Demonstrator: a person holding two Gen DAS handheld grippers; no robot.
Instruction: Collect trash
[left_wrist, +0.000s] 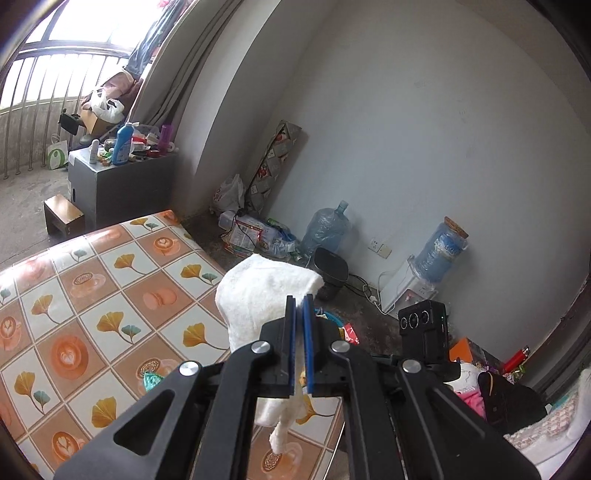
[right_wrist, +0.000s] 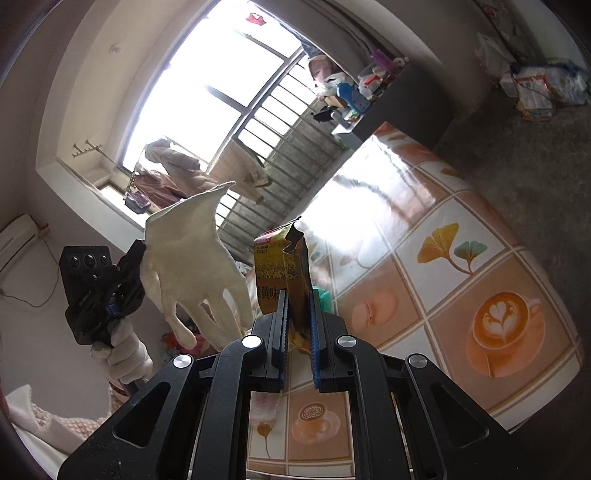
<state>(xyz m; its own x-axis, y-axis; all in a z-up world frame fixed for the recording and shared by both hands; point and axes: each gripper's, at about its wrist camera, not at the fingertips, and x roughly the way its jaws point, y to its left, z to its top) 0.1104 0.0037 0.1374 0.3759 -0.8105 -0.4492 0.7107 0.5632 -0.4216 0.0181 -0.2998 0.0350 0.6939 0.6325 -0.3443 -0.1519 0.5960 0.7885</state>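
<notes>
Over at the left, the left gripper (left_wrist: 300, 299) has its two blue-lined fingers (left_wrist: 290, 332) pressed nearly together on a white glove (left_wrist: 258, 295); the glove's cuff bulges out ahead of the fingertips and one limp glove finger dangles below the jaws, all of it held up above the table (left_wrist: 92, 295) with its orange and white checked cover of leaves and coffee cups. A small green wrapper (left_wrist: 151, 380) lies on that cover just left of the gripper's arms. Beyond the table edge the floor along the wall holds a heap of plastic bags and packets (left_wrist: 255, 236), then a blue water jug (left_wrist: 327, 229), a dark bin (left_wrist: 330, 269), and a white water dispenser (left_wrist: 413, 288) topped by a second jug. From the right wrist view, the same glove (right_wrist: 192, 258) hangs off the left gripper, which a gloved hand (right_wrist: 122, 354) grips by its handle. Further right, the right gripper (right_wrist: 298, 295) is closed narrowly on a torn yellow snack bag (right_wrist: 280, 258), which stands upright between the fingers (right_wrist: 316, 332) with its ripped top open, raised over the near edge of the table (right_wrist: 461, 258).
</notes>
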